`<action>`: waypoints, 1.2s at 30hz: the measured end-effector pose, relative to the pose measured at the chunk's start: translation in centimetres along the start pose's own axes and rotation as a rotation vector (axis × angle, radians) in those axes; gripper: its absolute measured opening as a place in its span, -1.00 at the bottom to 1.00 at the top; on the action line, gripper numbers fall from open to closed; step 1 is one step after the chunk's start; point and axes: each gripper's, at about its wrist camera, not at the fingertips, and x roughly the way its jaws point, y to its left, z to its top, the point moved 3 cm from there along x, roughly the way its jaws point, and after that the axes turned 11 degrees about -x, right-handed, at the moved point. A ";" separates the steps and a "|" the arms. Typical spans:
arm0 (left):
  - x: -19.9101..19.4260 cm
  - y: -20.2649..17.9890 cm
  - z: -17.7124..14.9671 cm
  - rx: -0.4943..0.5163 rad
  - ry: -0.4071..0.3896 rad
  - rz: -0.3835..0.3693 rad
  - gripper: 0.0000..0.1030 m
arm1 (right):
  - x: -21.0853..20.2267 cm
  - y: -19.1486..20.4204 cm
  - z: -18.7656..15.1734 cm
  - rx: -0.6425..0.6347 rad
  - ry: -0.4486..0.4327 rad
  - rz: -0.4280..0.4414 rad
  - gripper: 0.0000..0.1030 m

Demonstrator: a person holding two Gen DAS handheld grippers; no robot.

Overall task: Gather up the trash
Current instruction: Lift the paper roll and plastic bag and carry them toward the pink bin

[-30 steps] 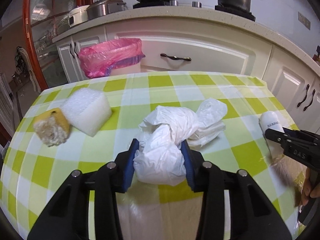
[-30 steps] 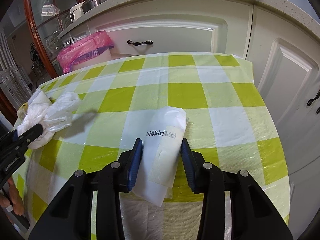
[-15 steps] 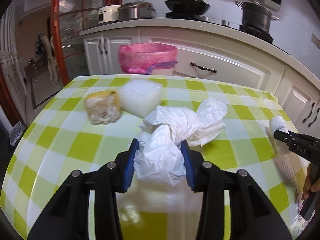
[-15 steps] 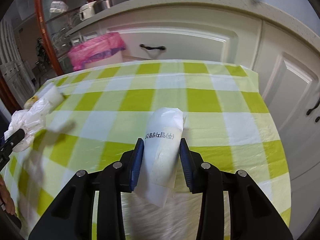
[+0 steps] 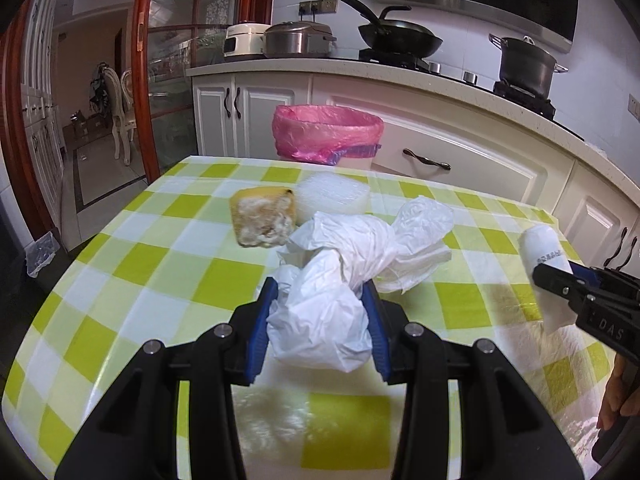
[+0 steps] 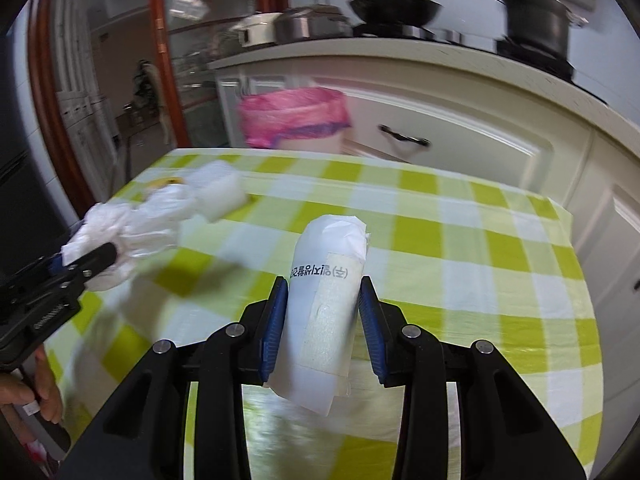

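Both tools have lifted off the table, left tool (image 5: 320,322) clamping a crumpled bag (image 5: 344,280), right tool (image 6: 323,326) gripping a paper roll (image 6: 326,300), bound for the far pink-lined bin (image 5: 326,134).

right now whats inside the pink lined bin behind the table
Only the pink liner folded over the bin's rim and some inner wall show. The bottom is hidden by the near rim and the table edge, so any contents cannot be seen.
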 end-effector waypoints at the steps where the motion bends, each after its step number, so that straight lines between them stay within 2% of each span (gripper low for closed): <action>1: -0.2 0.3 0.1 0.000 -0.006 0.004 -0.21 | -0.1 0.9 0.3 -0.012 -0.008 0.015 -0.30; 10: -1.8 3.2 0.8 -0.023 -0.042 0.027 -0.21 | -0.8 5.4 2.5 -0.045 -0.072 0.078 -0.30; 18: -2.8 4.6 0.6 -0.044 -0.052 0.036 -0.21 | -1.7 7.9 2.8 -0.068 -0.097 0.101 -0.30; 25: -3.7 4.6 0.8 -0.036 -0.071 0.035 -0.20 | -3.1 8.4 3.3 -0.058 -0.158 0.108 -0.30; 36: -5.8 2.7 2.4 -0.037 -0.123 -0.008 -0.21 | -4.8 7.5 4.4 -0.034 -0.224 0.106 -0.30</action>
